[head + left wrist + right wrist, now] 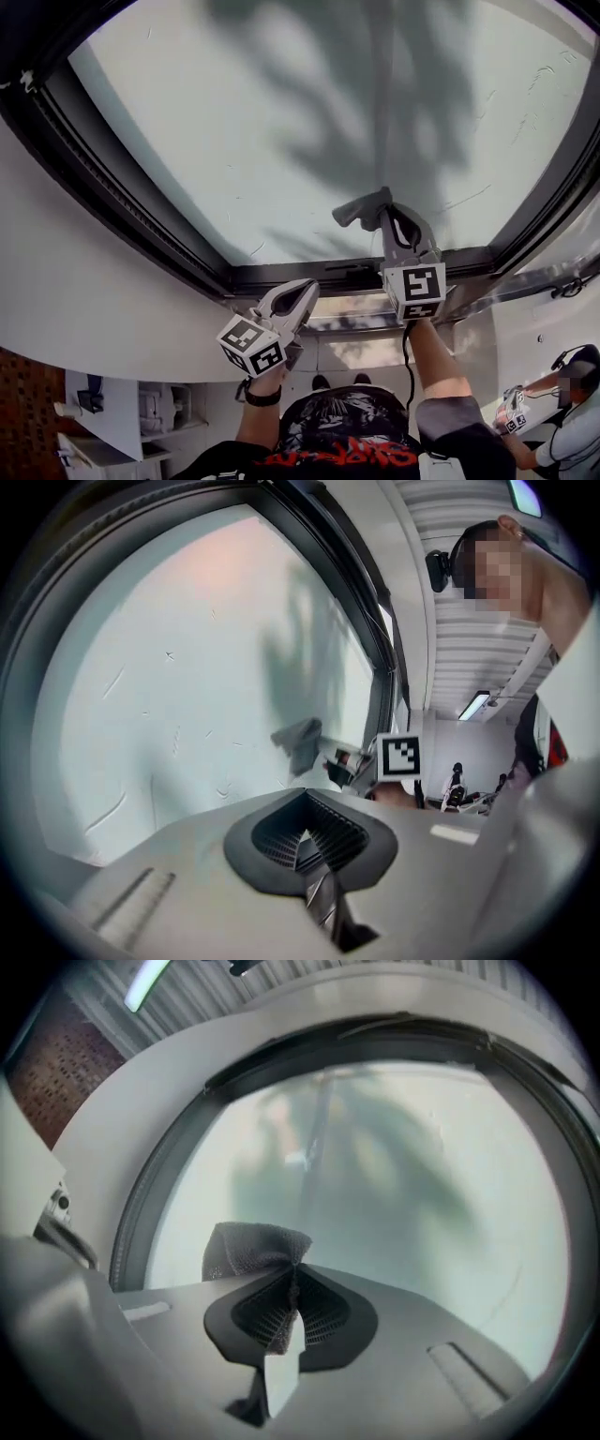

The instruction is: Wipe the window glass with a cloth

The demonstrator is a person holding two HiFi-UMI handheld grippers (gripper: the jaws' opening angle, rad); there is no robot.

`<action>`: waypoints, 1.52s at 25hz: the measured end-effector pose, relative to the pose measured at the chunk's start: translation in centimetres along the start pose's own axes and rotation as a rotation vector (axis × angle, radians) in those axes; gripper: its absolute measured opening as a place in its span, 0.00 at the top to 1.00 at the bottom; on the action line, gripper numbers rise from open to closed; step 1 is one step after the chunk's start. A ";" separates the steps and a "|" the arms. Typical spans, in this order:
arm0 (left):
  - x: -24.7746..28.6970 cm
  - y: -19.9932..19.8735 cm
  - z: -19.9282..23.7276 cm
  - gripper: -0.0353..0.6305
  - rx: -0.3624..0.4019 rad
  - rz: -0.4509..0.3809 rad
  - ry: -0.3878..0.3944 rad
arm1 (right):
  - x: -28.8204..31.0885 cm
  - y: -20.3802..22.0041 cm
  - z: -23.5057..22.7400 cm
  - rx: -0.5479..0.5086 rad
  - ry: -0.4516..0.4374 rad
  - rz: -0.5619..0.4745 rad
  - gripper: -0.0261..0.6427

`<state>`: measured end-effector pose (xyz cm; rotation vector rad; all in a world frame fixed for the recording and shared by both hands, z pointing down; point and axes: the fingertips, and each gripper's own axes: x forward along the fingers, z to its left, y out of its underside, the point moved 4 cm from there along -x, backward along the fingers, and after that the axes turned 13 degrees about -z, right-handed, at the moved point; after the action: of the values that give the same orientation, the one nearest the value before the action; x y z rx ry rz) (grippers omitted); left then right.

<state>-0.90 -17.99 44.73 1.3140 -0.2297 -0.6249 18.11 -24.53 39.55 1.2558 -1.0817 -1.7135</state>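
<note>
Two grippers are up at the window, and only the right gripper (380, 206) has anything in it: its jaws are clamped on a pinch of the cloth (359, 210). The rest of the cloth bunches out past the tips. From the head view its long axis runs roughly from 2 o'clock to 8 o'clock, with the free end pointing toward 8 o'clock. In the right gripper view it fans out from the jaws toward 11 o'clock. It is a small grey rag with a fine woven or waffle texture, crumpled and folded rather than spread flat. It sits low on the window glass (272, 131), just above the bottom rail at about 5 o'clock on the pane, and I cannot tell whether it is actually pressed against it. The left gripper (302, 292) hangs lower, below the bottom rail, with its jaws pressed together on nothing. The pane is pale and milky, marked with thin scratches or streaks and crossed by a soft leafy shadow. A dark frame (141, 216) holds the pane, set into a white wall (75, 291). Off at 4 o'clock another person (570, 422) sits with a headset on, and a strip of brick wall (23, 412) shows at 8 o'clock.
</note>
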 end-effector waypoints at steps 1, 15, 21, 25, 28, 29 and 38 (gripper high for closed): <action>0.3 0.5 -0.2 0.94 -0.002 0.004 0.006 | -1.1 3.0 0.1 0.029 0.006 0.061 0.94; 1.6 3.3 -2.2 0.94 -0.004 0.067 -0.006 | -5.7 14.5 -3.9 0.144 0.062 0.277 0.94; 1.5 2.6 -2.4 0.94 0.012 0.046 -0.022 | -0.2 -7.5 -7.9 -0.040 0.041 -0.141 0.94; 0.5 2.2 -2.3 0.94 0.015 0.036 -0.029 | 2.0 -21.3 -11.4 -0.171 0.080 -0.396 0.94; 0.2 1.8 -2.3 0.94 0.017 0.022 -0.035 | 3.9 -29.3 -13.2 -0.276 0.110 -0.498 0.94; 0.2 1.7 -2.3 0.94 0.017 0.015 -0.037 | 4.5 -31.2 -13.9 -0.303 0.117 -0.510 0.94; 0.7 2.1 -2.2 0.94 0.015 0.024 -0.052 | 2.8 -27.5 -17.7 -0.252 0.158 -0.457 0.94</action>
<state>1.36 -16.27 46.04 1.3092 -0.2925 -0.6383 32.31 -20.40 10.27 1.5207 -0.4875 -1.9675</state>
